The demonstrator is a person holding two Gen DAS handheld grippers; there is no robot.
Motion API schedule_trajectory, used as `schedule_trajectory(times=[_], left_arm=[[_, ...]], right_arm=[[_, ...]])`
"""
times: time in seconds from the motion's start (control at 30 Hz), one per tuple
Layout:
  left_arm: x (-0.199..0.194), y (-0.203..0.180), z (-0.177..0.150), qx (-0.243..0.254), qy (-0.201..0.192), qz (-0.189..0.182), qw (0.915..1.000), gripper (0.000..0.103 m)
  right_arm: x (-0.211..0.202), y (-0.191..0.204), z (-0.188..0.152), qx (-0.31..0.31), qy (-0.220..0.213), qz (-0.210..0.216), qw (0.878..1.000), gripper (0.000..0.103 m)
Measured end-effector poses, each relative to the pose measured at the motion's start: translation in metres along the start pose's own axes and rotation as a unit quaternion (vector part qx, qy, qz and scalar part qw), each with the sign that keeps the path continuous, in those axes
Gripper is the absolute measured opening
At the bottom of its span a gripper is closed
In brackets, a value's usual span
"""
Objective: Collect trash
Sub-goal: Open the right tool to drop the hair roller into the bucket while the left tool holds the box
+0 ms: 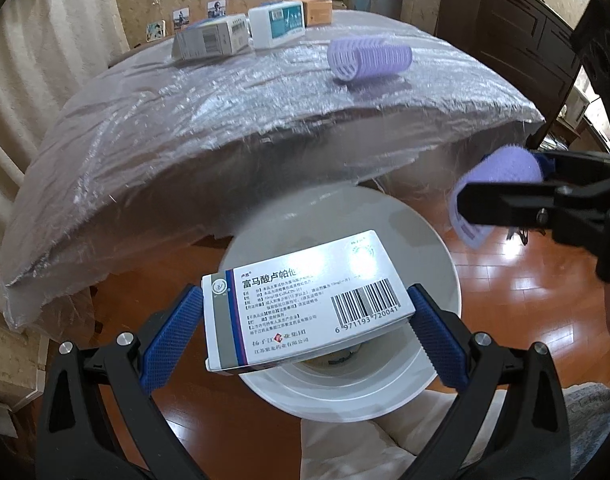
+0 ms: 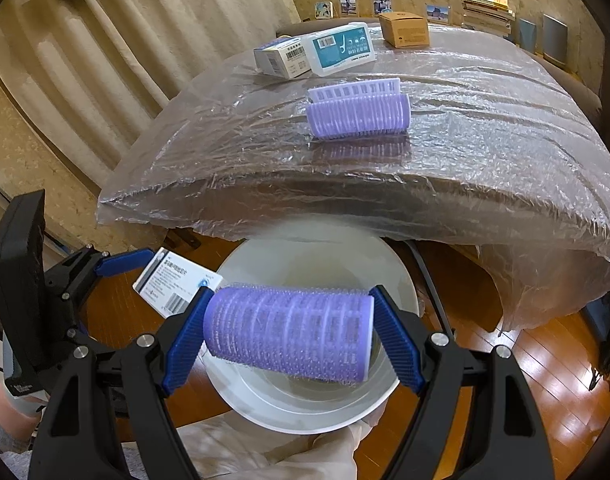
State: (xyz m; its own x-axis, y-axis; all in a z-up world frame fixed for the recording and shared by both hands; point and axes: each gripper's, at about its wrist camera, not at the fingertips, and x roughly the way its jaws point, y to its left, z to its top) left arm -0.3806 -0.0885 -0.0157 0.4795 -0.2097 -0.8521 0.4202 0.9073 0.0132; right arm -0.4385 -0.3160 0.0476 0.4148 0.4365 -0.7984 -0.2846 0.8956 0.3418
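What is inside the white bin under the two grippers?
The white bin shows bare pale walls; the medicine box and purple hair roller, each held above it, hide most of its bottom.

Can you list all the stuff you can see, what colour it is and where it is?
medicine box: 1, white with grey and purple stripe, held over the bin
held hair roller: 1, purple, held over the bin
bin: 1, white, on the floor in front of the table
hair roller on table: 1, purple, middle of the table
small boxes: 3, two white, one brown, far side of the table
plastic sheet: 1, clear, covering the table
books: a stack, mixed colours, by the wall
photo cards: several, against the wall
left tongs: black with blue pads, gripping the medicine box
right tongs: black with blue pads, gripping the roller
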Motion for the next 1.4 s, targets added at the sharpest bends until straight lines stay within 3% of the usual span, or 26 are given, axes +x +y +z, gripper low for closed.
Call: schedule_trajectory(times=[1.27,1.37,1.4], left_arm=[[0.053,0.003,-0.009,0.013,0.045,-0.021,0.9987,0.101],[0.051,0.005,-0.009,0.015,0.036,-0.039,0.9985,0.101],[0.05,0.006,-0.008,0.015,0.029,-0.039,0.9987,0.101]], right_arm=[[0.044,0.004,0.007,0.006,0.031,-0.001,0.999,0.078],[0.047,0.003,0.007,0.01,0.028,-0.003,1.0,0.078],[0.048,0.002,0.008,0.012,0.026,-0.003,1.0,0.083]])
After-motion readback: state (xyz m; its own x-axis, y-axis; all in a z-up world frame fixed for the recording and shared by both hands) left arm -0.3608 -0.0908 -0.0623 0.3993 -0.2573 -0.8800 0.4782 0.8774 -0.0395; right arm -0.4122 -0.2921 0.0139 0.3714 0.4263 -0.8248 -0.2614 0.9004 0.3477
